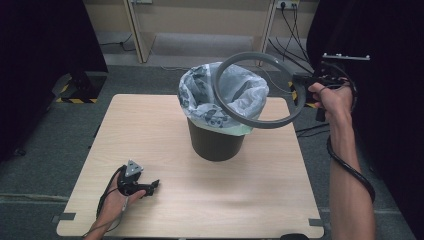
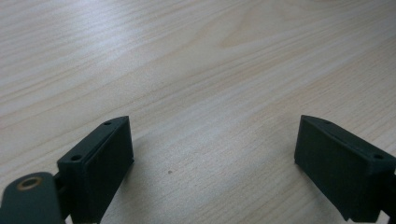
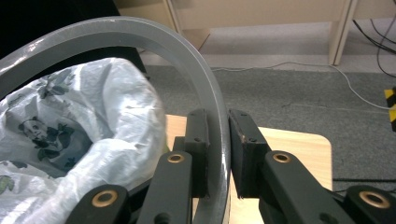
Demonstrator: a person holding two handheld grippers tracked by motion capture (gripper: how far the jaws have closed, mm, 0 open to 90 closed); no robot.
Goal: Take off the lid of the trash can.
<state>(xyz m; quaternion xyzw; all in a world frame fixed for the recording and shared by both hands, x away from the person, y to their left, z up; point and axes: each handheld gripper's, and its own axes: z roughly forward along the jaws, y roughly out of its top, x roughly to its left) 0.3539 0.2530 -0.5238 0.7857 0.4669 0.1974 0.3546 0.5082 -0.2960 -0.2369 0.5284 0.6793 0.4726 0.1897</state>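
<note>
A dark bin (image 1: 216, 141) stands mid-table, lined with a white patterned bag (image 1: 202, 97) folded over its rim. Above and to the right of it, tilted in the air, hangs a grey plastic ring (image 1: 252, 89). My right gripper (image 1: 306, 82) is shut on that ring's right edge. In the right gripper view the ring (image 3: 154, 42) curves up from between the jaws, with the bag (image 3: 84, 121) to the left. My left gripper (image 1: 150, 186) rests on the table near its front left corner. Its jaws stand wide open over bare wood in the left gripper view, the left gripper (image 2: 212, 158) holding nothing.
The wooden table (image 1: 260, 190) has rounded corners and grey carpet around it. Black curtains hang at both sides, and desk legs and cables (image 1: 290, 45) lie on the floor behind.
</note>
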